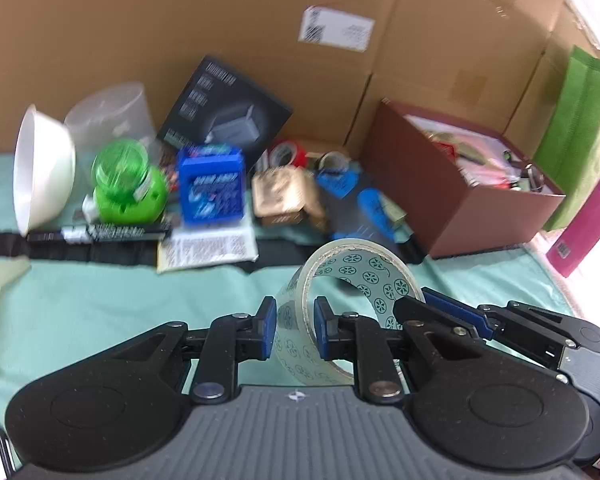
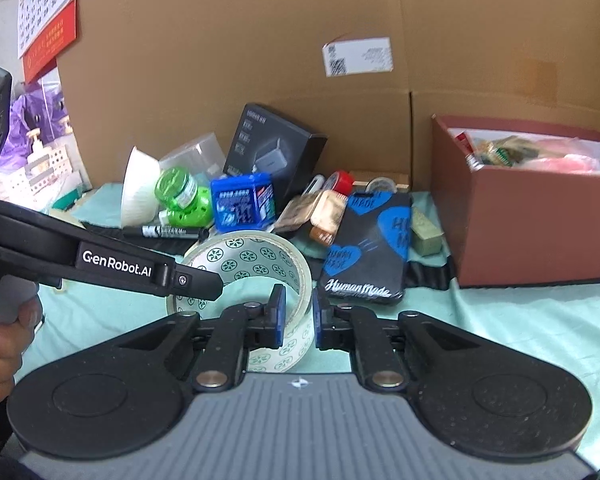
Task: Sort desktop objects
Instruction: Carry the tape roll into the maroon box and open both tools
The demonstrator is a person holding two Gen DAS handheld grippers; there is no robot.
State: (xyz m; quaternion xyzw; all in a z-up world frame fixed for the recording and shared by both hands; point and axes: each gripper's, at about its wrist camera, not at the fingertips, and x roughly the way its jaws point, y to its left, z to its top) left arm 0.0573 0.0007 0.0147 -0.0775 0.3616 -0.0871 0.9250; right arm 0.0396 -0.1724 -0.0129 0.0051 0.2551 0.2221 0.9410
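A clear tape roll with green flower prints is held above the teal cloth by both grippers. My left gripper is shut on the roll's left wall. My right gripper is shut on the roll's right wall; it also enters the left wrist view from the right. The left gripper's arm crosses the right wrist view from the left. A brown box with sorted items stands at the right.
On the cloth at the back lie a white bowl, a green jar, a blue pack, a black product box, a black marker, a phone case with blue hearts and tape rolls. A cardboard wall stands behind. A pink bottle is at the right.
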